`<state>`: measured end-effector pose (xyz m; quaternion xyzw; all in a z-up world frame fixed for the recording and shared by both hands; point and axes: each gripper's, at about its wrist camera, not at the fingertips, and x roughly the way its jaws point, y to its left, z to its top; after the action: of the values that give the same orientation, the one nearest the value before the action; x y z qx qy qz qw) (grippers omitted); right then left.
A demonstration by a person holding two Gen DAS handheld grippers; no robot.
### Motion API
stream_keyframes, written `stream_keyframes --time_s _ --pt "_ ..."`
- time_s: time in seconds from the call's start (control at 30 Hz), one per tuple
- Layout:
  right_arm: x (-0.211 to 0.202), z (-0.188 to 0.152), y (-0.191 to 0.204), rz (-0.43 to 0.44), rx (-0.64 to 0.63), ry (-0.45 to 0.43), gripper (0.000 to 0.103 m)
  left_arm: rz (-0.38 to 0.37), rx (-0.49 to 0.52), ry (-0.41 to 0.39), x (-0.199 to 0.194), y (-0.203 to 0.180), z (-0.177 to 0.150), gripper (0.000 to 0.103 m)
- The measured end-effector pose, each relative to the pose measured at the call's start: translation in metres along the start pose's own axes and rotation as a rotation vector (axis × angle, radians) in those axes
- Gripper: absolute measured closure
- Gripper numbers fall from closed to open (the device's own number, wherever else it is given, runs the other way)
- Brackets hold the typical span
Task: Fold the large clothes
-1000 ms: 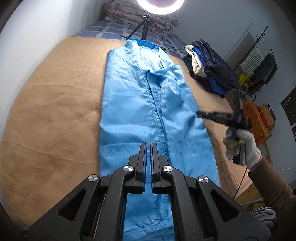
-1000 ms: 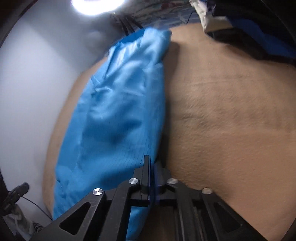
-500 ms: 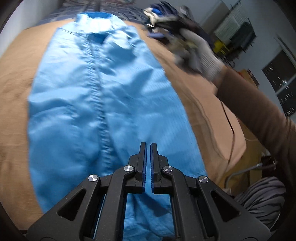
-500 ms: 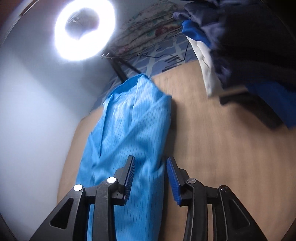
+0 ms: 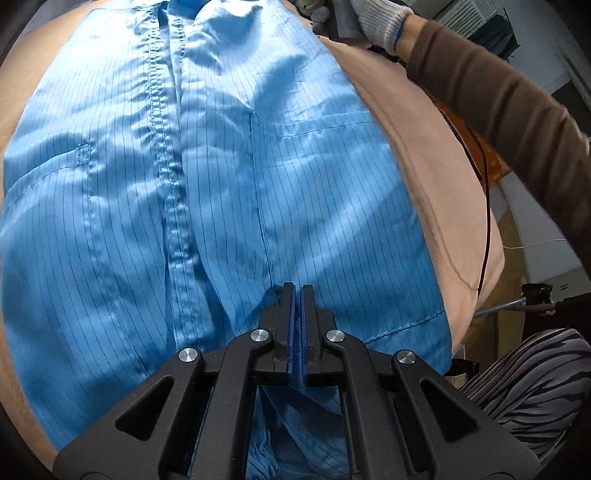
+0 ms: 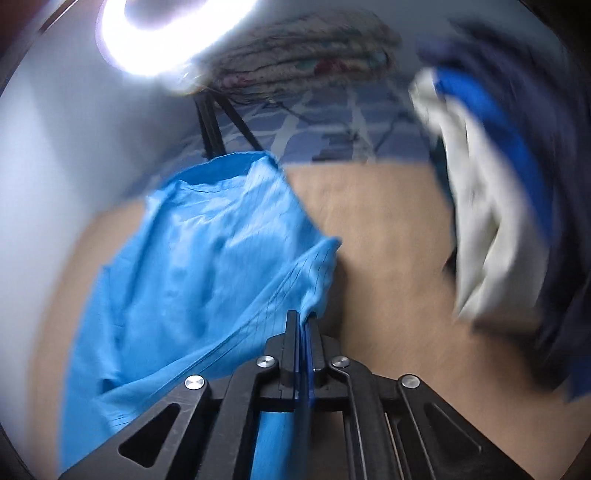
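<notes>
Blue pinstriped fabric fills the left wrist view: a large light-blue zip-front garment [image 5: 207, 177] is spread flat on a tan blanket-covered bed [image 5: 436, 177], its stitched front placket running lengthwise left of centre and a pocket seam seen on either side. The left gripper [image 5: 297, 295] is held low over the lower part of the garment, its blue-padded fingers [image 5: 290, 321] pressed together; whether cloth is pinched between them cannot be told. At the upper right of this view a white knit-gloved right hand [image 5: 376, 18] in a brown sleeve is seen at the garment's far right edge.

In the right wrist view, which is blurred, the same garment [image 6: 192, 266] is seen on the left half of the bed [image 6: 391, 258], with its near right edge lifted into a ridge. That edge is clamped between the closed fingers of the right gripper [image 6: 301, 317]. A bright ring light [image 6: 166, 37] on a black tripod stands beyond the garment's far end, and a heap of dark navy, blue and white clothes [image 6: 498, 184] lies at the right.
</notes>
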<state>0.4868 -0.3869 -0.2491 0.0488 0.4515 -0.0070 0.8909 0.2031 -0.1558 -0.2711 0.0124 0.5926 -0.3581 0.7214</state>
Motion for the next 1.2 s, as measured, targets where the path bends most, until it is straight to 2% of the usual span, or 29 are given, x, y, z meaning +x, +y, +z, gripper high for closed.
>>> stream_keyframes --time_s 0.1,0.13,0.17,0.2,0.37,0.43,0.6,0.63,0.67,0.73,0.87,1.0,1.1,1.2 --pt "0.016 0.000 0.013 -0.106 -0.111 0.061 0.102 0.004 -0.001 0.005 -0.001 0.001 0.001 0.103" --pt "0.018 -0.001 0.015 -0.143 -0.131 0.066 0.092 0.006 0.000 0.004 -0.002 0.000 0.001 0.103" --pt "0.014 -0.003 0.014 -0.164 -0.131 0.054 0.088 0.006 0.002 0.003 -0.003 -0.001 0.002 0.103" --pt "0.007 -0.005 0.011 -0.156 -0.109 0.037 0.081 0.006 0.004 -0.001 -0.005 -0.002 0.002 0.103" --pt "-0.041 -0.013 -0.001 -0.052 -0.025 -0.017 0.079 0.016 0.020 -0.044 -0.020 -0.008 0.006 0.103" --pt "-0.061 -0.021 -0.002 -0.004 -0.018 -0.030 0.075 0.025 0.037 -0.088 -0.035 -0.013 0.006 0.103" --pt "-0.132 -0.056 0.002 0.087 -0.023 -0.060 0.073 0.064 0.049 -0.189 -0.074 -0.012 0.002 0.102" --pt "-0.145 -0.064 0.004 0.099 -0.020 -0.068 0.072 0.072 0.046 -0.208 -0.082 -0.009 0.000 0.093" --pt "-0.158 -0.072 0.005 0.111 -0.014 -0.077 0.070 0.086 0.038 -0.236 -0.092 -0.004 -0.002 0.077" --pt "-0.188 -0.093 0.008 0.148 0.008 -0.095 0.057 0.106 0.019 -0.288 -0.110 0.011 -0.011 0.062" --pt "-0.233 -0.140 0.025 0.195 -0.006 -0.052 0.053 0.125 -0.089 -0.339 -0.136 0.052 -0.029 0.061" --pt "-0.257 -0.200 0.041 0.213 -0.018 0.012 0.053 0.104 -0.250 -0.315 -0.138 0.102 -0.052 0.061" --pt "-0.260 -0.248 0.045 0.249 0.024 0.072 0.053 0.053 -0.347 -0.274 -0.131 0.125 -0.071 0.061" --pt "-0.253 -0.292 0.050 0.263 0.033 0.140 0.053 -0.032 -0.443 -0.232 -0.116 0.143 -0.086 0.061"
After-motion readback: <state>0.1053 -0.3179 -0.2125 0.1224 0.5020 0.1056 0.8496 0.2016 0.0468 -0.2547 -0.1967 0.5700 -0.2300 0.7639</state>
